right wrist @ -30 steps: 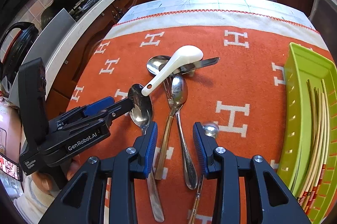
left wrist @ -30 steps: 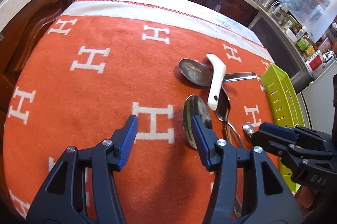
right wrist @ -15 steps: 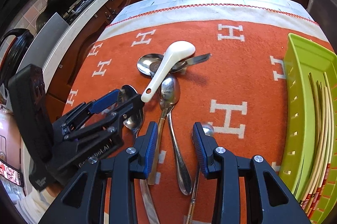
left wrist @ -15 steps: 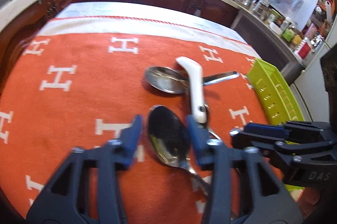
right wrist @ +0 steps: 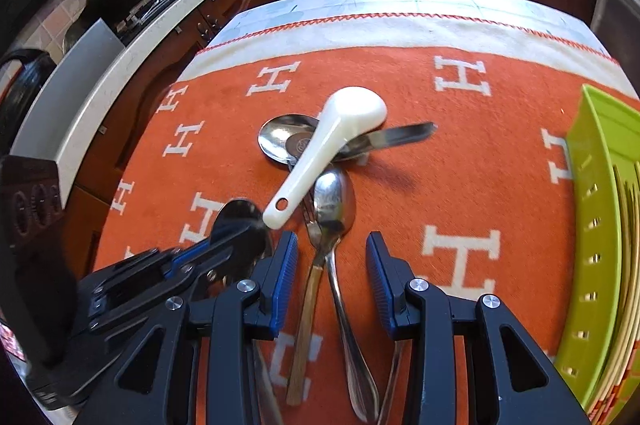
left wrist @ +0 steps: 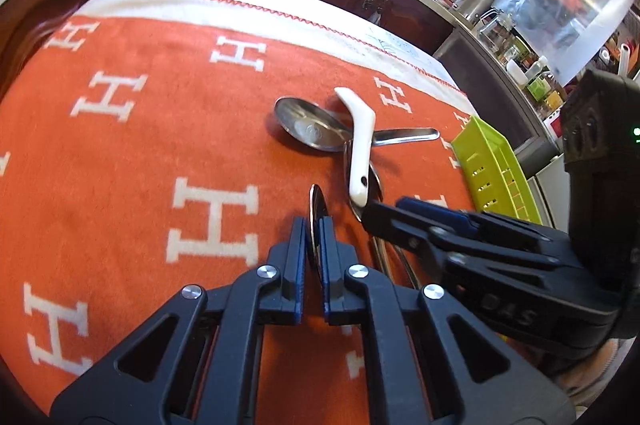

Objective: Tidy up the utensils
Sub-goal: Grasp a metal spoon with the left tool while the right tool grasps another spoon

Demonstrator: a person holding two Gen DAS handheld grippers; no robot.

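Note:
Several utensils lie in a pile on the orange cloth (left wrist: 140,153). My left gripper (left wrist: 314,225) is shut on the bowl of a large steel spoon (left wrist: 315,213), seen edge-on; in the right wrist view that spoon (right wrist: 240,225) sits between the left gripper's fingers. A white ceramic spoon (right wrist: 328,149) lies across a steel spoon (right wrist: 288,141) and a knife (right wrist: 400,135). My right gripper (right wrist: 332,261) is open above a steel spoon (right wrist: 334,201) and a wooden-handled fork (right wrist: 308,285).
A lime green tray (right wrist: 592,225) with chopsticks (right wrist: 628,245) stands at the right edge of the cloth; it also shows in the left wrist view (left wrist: 492,169). Kitchen counters and dark cabinets surround the table.
My left gripper has closed from open onto the large steel spoon's bowl and tipped it on edge. My right gripper moved slightly forward over the pile and stays open.

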